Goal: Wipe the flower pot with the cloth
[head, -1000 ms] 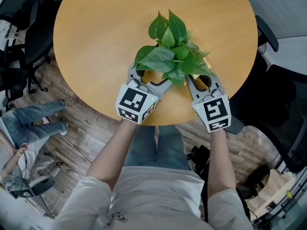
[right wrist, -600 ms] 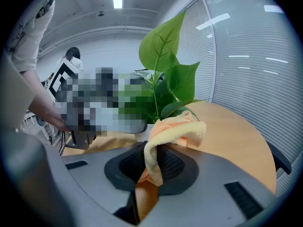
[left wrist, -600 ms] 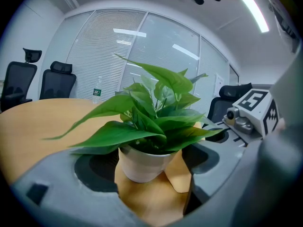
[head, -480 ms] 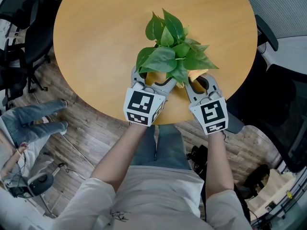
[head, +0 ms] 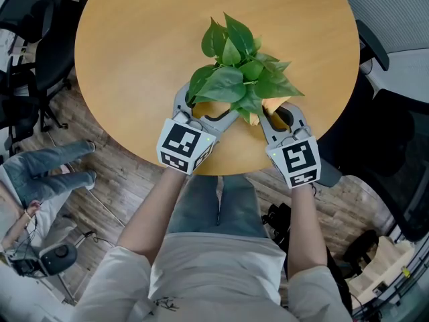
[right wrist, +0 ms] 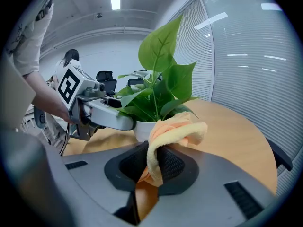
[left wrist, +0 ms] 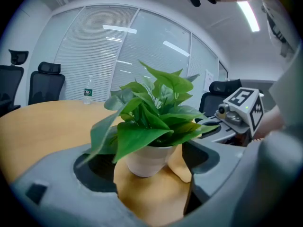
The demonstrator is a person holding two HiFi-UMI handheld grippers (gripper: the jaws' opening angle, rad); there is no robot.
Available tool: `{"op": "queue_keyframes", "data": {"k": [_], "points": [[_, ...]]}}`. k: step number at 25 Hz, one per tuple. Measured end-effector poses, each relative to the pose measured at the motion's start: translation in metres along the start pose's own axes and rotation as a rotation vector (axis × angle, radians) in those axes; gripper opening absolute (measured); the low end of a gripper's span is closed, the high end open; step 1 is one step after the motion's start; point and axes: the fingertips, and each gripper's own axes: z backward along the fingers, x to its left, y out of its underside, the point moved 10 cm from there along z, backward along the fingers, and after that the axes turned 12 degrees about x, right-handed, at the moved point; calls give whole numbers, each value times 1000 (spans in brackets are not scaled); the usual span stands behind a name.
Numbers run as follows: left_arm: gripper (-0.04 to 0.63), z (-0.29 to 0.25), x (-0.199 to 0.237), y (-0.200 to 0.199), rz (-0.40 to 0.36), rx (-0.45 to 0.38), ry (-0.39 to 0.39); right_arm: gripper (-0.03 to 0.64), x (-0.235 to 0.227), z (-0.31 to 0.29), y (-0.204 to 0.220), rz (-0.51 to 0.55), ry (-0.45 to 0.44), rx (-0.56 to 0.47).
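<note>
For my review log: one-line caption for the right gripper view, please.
Right tongs clamp an orange cloth beside the white flower pot.

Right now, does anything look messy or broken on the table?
Nothing stands out. The flower pot stands upright on the table between the left gripper's open jaws, no soil is spilled, and the right gripper pinches the cloth near it.
</note>
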Motion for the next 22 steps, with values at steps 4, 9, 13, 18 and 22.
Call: {"op": "queue_keyframes", "data": {"k": [4, 9, 13, 18, 22], "points": [[445, 2, 17, 3, -109, 21, 143, 51, -2, 0, -1, 3, -1, 0], [459, -2, 33, -1, -198, 32, 309, 51, -1, 0, -2, 5, -2, 1], [459, -5, 40, -6, -234, 22, 374, 51, -1, 0, -3, 9, -4, 4], [459, -15, 41, -14, -246, 25, 418, 51, -1, 0, -2, 10, -3, 7], [449, -16, 43, -17, -241, 17, 392, 51, 0, -1, -3, 12, -5, 10]]}}
